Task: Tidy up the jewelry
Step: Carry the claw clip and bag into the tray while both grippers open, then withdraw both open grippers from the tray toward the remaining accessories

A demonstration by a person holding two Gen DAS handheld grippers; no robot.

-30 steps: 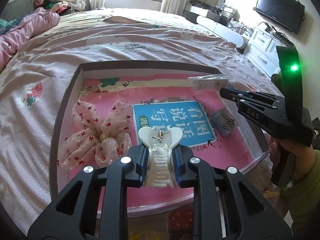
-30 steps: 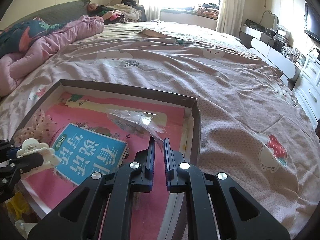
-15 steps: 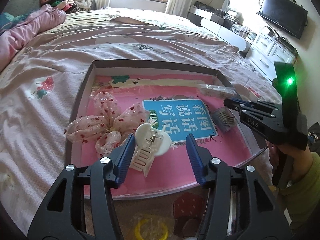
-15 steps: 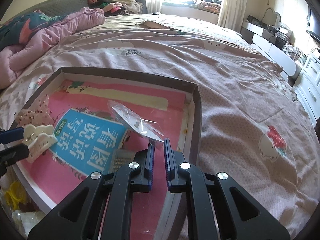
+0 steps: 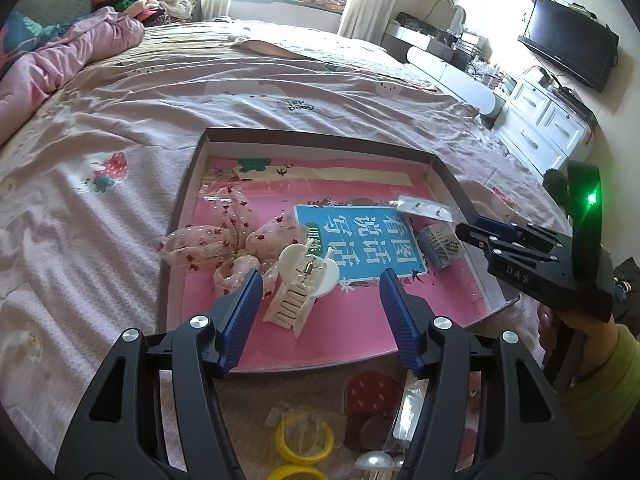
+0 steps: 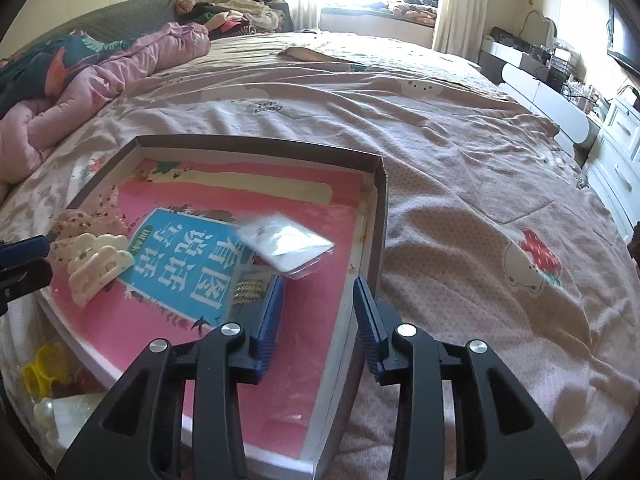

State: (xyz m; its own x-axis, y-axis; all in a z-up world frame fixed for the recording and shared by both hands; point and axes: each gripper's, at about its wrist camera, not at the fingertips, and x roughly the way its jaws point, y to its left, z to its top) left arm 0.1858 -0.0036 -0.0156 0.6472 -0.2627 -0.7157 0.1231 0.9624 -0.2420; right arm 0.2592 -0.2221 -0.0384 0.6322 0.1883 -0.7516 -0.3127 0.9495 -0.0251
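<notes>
A shallow box lid with a pink printed floor lies on the bed; it also shows in the right wrist view. In it lie a white claw hair clip, a pink dotted scrunchie, a small dark comb clip and a clear plastic bag. My left gripper is open just behind the white clip. My right gripper is open over the lid's right side, just behind the bag.
Yellow rings, a red dotted piece and pearl items lie on the bed in front of the lid. A pink quilt lies at the far left. White drawers and a TV stand at the right.
My left gripper opened and let the white claw clip drop into the lid, then drew back. My right gripper opened and released the clear plastic bag into the lid.
</notes>
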